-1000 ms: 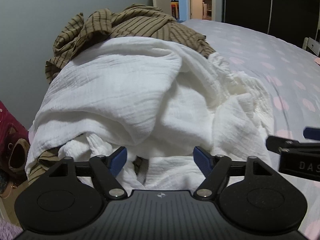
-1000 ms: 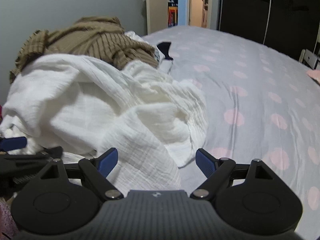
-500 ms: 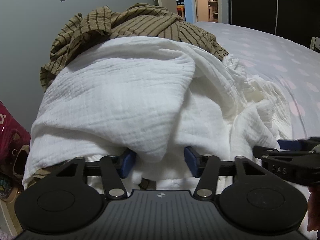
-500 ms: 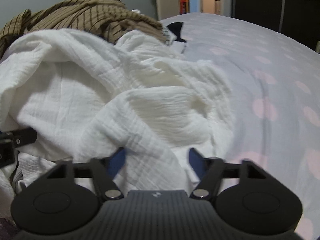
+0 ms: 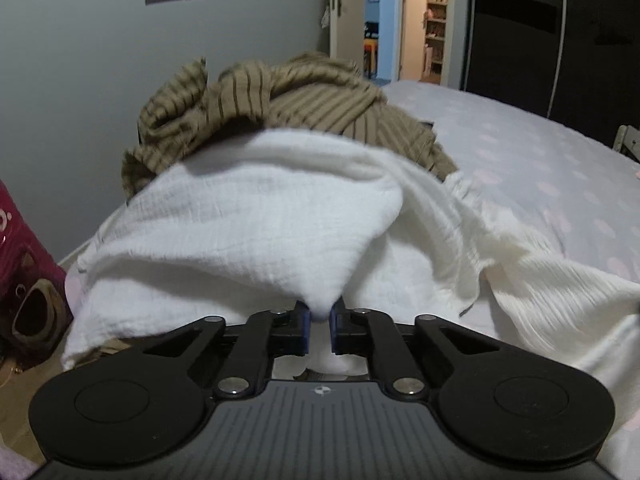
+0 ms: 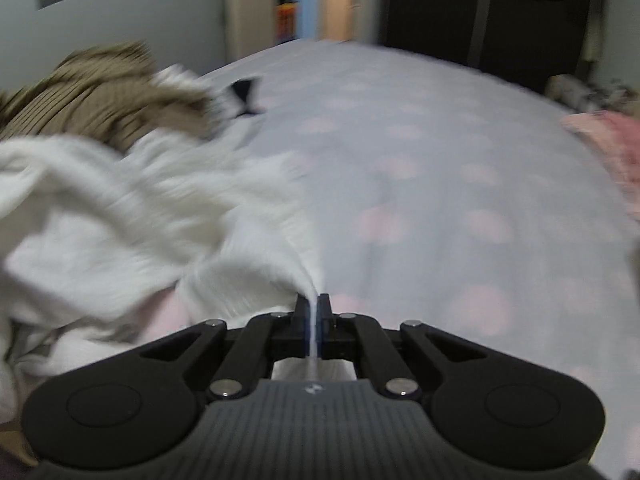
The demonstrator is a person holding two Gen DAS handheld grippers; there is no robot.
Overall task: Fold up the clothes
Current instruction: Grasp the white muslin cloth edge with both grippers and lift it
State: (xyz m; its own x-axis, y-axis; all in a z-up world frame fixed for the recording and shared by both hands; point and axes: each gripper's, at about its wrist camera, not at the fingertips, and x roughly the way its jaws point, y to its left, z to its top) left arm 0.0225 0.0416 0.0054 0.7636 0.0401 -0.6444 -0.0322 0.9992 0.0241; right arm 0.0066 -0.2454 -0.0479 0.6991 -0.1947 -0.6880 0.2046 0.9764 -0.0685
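Observation:
A white crinkled garment (image 5: 256,232) lies in a heap on the near left of the bed. My left gripper (image 5: 319,330) is shut on a fold of its near edge, which bunches between the blue pads. My right gripper (image 6: 313,322) is shut on another edge of the same white garment (image 6: 132,216), pulled into a thin strip between the jaws. The right wrist view is motion-blurred. A brown striped garment (image 5: 304,100) lies crumpled behind the white one; it also shows in the right wrist view (image 6: 96,92).
The bed (image 5: 540,168) has a lilac cover with pink dots and stretches right and back. A small dark item (image 6: 244,96) lies on the bed (image 6: 420,200). Pink cloth (image 6: 604,140) lies at the far right. A magenta bag (image 5: 20,280) stands on the floor at left.
Both grippers closed from open onto the white garment's near edges. The right gripper is moving right with its edge, blurring the view; it no longer shows in the left wrist view.

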